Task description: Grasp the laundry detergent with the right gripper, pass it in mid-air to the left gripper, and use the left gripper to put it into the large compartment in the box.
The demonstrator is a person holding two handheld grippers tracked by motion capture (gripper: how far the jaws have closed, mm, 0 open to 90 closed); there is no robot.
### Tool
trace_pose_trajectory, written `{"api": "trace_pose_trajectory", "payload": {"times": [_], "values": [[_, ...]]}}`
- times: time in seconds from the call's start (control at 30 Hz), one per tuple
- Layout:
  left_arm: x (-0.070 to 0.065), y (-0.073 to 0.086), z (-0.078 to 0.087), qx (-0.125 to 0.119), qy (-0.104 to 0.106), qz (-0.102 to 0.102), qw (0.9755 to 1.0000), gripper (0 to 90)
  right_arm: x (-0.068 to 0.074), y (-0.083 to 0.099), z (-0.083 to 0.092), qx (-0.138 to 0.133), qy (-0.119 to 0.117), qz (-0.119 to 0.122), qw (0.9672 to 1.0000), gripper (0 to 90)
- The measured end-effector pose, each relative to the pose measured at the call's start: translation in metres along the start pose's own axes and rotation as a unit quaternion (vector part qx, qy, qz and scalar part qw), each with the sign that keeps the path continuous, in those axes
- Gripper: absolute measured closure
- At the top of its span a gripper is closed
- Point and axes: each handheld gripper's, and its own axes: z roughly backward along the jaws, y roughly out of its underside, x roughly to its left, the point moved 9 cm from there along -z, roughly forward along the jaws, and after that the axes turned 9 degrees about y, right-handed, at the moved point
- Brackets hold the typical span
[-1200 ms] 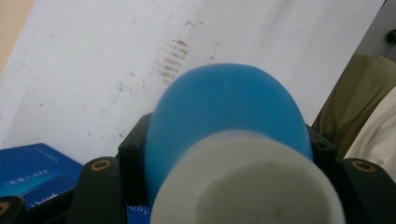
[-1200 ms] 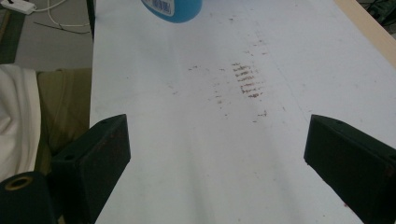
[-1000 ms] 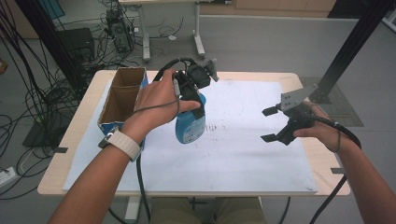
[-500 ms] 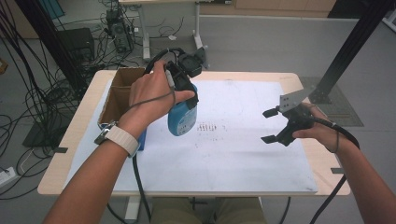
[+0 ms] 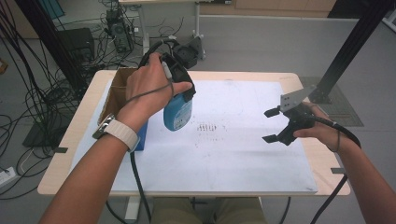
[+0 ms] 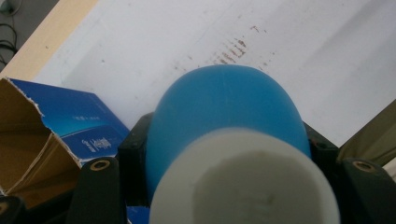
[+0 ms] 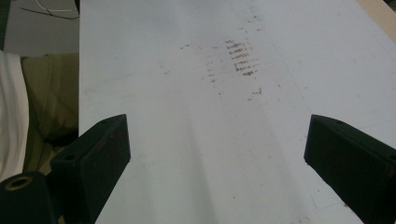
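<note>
open box (image 5: 122, 95) blocking table's left, white sheet (image 5: 233, 149) bare elsewhere

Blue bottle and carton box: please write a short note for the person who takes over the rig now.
Left gripper: shut on the blue bottle, held in the air near the carton box.
Right gripper: open, nothing between its jaws, above the white mat.
Carton box: open, at the table's left side.
Done: bottle gripped and off the mat.
Left: probably put the bottle into the box, then release it.
</note>
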Motion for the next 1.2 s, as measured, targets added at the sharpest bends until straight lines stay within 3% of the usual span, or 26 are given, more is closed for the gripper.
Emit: {"api": "trace_pose_trajectory", "payload": {"times": [0.5, 0.8, 1.2], "values": [[0.019, 0.001, 0.027, -0.008, -0.028, 0.058, 0.9979, 37.1, -0.005, 0.003, 0.0, 0.002, 0.006, -0.007, 1.0, 7.0], [0.034, 0.008, 0.042, -0.013, -0.043, 0.092, 0.9947, 37.1, -0.005, 0.002, 0.001, 0.002, 0.007, -0.005, 1.0, 7.0], [0.051, 0.017, 0.055, -0.024, -0.053, 0.139, 0.9885, 37.2, -0.007, 0.002, 0.002, 0.002, 0.01, -0.005, 0.9999, 7.0]]}}
